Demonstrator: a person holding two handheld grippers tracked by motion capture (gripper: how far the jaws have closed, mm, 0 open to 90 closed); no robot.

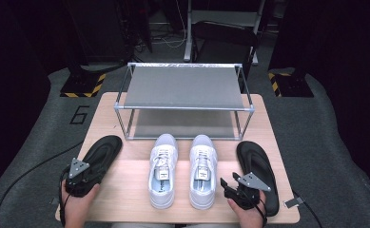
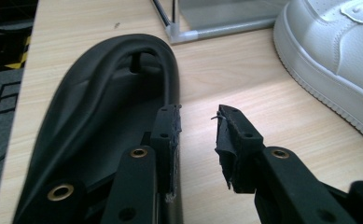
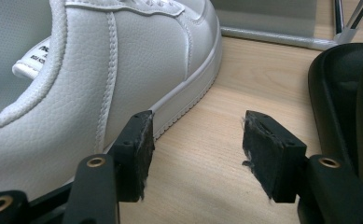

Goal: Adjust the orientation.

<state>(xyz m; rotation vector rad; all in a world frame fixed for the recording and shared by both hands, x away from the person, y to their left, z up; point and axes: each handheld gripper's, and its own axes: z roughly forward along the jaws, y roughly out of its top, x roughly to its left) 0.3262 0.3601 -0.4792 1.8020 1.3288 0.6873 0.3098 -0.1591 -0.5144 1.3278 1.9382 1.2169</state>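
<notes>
Left flip-flop (image 1: 99, 154) lies at the table's (image 1: 125, 194) left edge, beside two white sneakers (image 1: 162, 171). My left gripper (image 2: 197, 144) straddles its inner rim, jaws apart, not yet pressing. My right gripper (image 3: 195, 154) stands open between the right sneaker (image 3: 76, 70) and right flip-flop (image 3: 342, 93).

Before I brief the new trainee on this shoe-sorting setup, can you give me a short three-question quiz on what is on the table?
1. True or false: the two-tier shoe rack already holds a shoe.
2. Which pair lies between the two black flip-flops? A) white sneakers B) brown boots C) red sandals
3. Fill in: the left gripper has its jaws over the inner edge of the left ____, not clamped on it.

Key
1. False: both shelves are bare.
2. A: the left white sneaker and right white sneaker sit side by side, with the right flip-flop beyond them.
3. flip-flop
</notes>
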